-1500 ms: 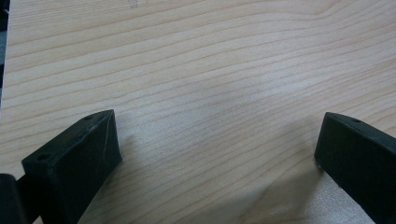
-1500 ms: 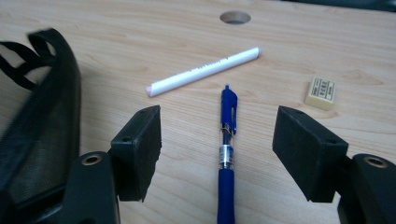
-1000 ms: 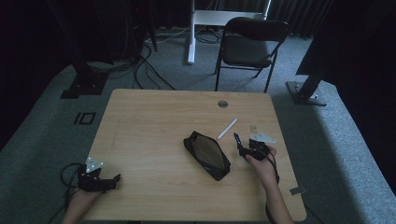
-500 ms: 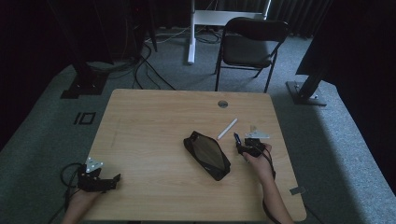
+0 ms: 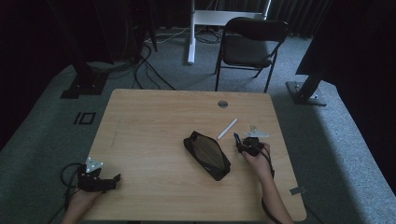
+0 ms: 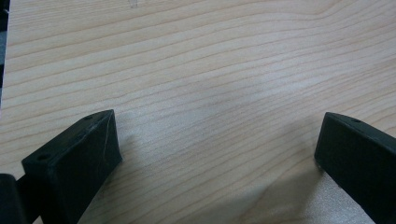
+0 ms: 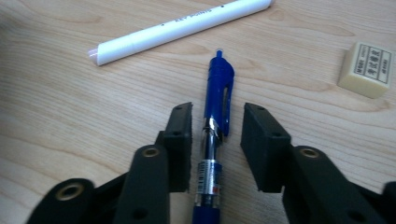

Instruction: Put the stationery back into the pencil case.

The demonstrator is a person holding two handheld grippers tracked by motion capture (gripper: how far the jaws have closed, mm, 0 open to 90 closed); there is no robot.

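My right gripper (image 7: 215, 140), closing but not yet clamped, straddles the blue pen (image 7: 215, 121); next, pinch and lift.

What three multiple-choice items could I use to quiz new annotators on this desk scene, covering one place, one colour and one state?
1. Where does the blue pen lie?
A. between the right gripper's jaws
B. inside the black pouch
C. on the chair

2. What colour is the eraser?
A. red
B. cream
C. black

3. How is the left gripper?
A. shut on a marker
B. open over bare table
C. holding the pouch

Key: A, jaws flank the pen; B, pale block; B, jaws stand apart with bare wood between.
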